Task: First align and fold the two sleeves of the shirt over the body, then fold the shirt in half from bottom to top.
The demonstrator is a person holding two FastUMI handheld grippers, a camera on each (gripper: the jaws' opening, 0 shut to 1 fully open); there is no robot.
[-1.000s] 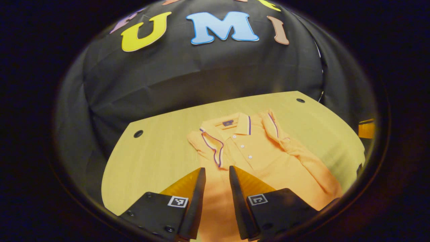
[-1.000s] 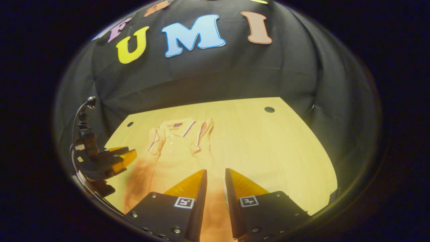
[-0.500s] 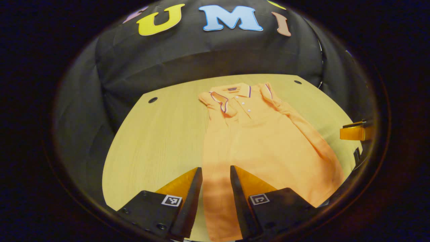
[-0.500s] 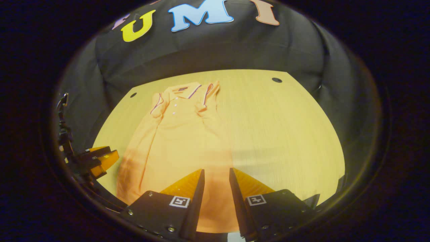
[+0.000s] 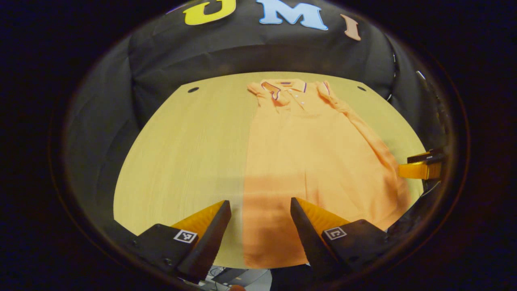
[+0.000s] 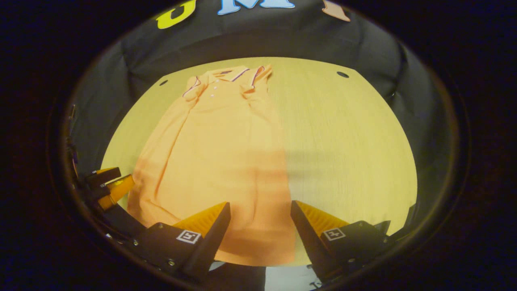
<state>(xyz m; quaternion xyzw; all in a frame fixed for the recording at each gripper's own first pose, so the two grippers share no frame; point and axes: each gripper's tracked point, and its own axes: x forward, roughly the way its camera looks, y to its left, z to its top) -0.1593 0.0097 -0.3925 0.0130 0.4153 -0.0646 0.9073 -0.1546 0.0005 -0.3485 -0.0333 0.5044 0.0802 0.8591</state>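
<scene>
An orange polo shirt (image 5: 311, 161) lies flat on the wooden table (image 5: 181, 153), collar at the far end, both sleeves folded in over the body. Its hem (image 5: 274, 258) lies at the near table edge. My left gripper (image 5: 260, 208) hovers open above the hem's left corner, nothing between its fingers. In the right gripper view the same shirt (image 6: 218, 149) stretches away from me, and my right gripper (image 6: 260, 208) hangs open over the hem's right corner (image 6: 282, 254). The left gripper (image 6: 109, 184) appears at that view's left edge; the right gripper (image 5: 420, 165) appears at the left gripper view's right edge.
Black cloth walls close off the back and sides of the table. Small dark holes (image 5: 193, 89) (image 6: 342, 74) mark the table's far corners. Bare wood lies to the left of the shirt (image 5: 181, 161) and to its right (image 6: 347, 141). The near table edge (image 6: 258, 268) runs just below the hem.
Both grippers have pulled back from the collar end toward the hem at the near table edge, and both have opened wider. The shirt has not moved.
</scene>
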